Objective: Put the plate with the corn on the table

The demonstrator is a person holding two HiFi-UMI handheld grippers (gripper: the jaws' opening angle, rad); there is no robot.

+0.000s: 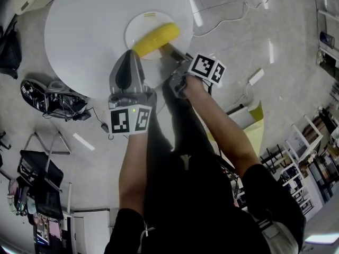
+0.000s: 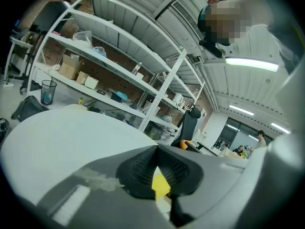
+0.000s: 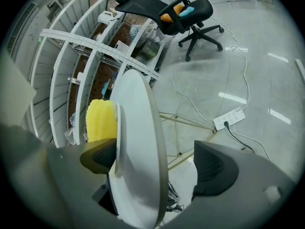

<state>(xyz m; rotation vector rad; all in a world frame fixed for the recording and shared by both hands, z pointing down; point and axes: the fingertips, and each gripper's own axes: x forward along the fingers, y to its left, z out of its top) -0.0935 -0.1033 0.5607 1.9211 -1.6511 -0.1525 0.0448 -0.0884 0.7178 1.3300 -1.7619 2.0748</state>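
A white plate (image 1: 135, 25) with a yellow corn cob (image 1: 156, 37) lies flat on the round white table (image 1: 95, 25), near its front edge. My right gripper (image 1: 172, 54) is at the plate's near rim. In the right gripper view its jaws (image 3: 155, 159) stand wide open around the plate's rim (image 3: 117, 142) and the table's edge (image 3: 140, 118). One pad sits by the corn (image 3: 101, 120), and the other is well clear below the tabletop. My left gripper (image 1: 130, 54) hovers at the table's edge beside the plate. Its pads meet (image 2: 156, 151), and a small yellow bit shows in the gap behind them.
Shoes and a bag (image 1: 47, 97) lie on the floor left of the table. A power strip (image 1: 256, 76) and cables lie to the right. Metal shelving (image 2: 119, 80) stands beyond the table, and an office chair (image 3: 188, 8) is further off.
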